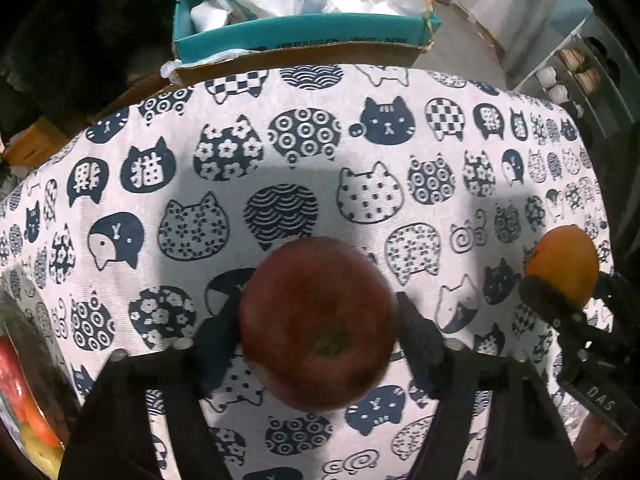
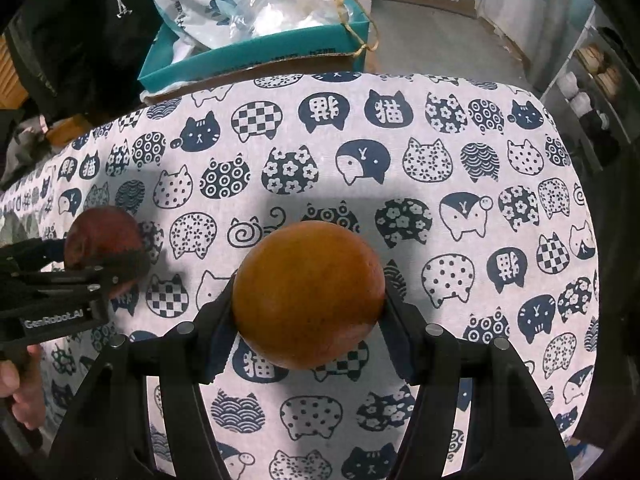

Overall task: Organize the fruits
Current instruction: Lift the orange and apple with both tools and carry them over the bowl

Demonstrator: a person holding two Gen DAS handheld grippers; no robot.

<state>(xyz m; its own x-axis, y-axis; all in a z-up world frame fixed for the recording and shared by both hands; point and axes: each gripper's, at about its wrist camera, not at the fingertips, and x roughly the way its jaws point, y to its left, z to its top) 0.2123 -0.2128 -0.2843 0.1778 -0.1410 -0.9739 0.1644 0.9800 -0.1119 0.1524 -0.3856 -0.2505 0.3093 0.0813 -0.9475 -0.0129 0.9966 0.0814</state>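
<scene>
My left gripper [image 1: 318,320] is shut on a dark red apple [image 1: 318,322] and holds it above the cat-print tablecloth [image 1: 360,168]. My right gripper [image 2: 308,300] is shut on an orange [image 2: 308,294] above the same cloth [image 2: 400,160]. In the left wrist view the orange [image 1: 562,268] and the right gripper show at the right edge. In the right wrist view the apple [image 2: 104,240] and the left gripper show at the left edge.
A teal cardboard box [image 1: 304,36] with plastic bags stands behind the table's far edge; it also shows in the right wrist view [image 2: 256,56]. A container with red and yellow fruit [image 1: 24,400] sits at the lower left. White shelves [image 2: 592,92] stand at the far right.
</scene>
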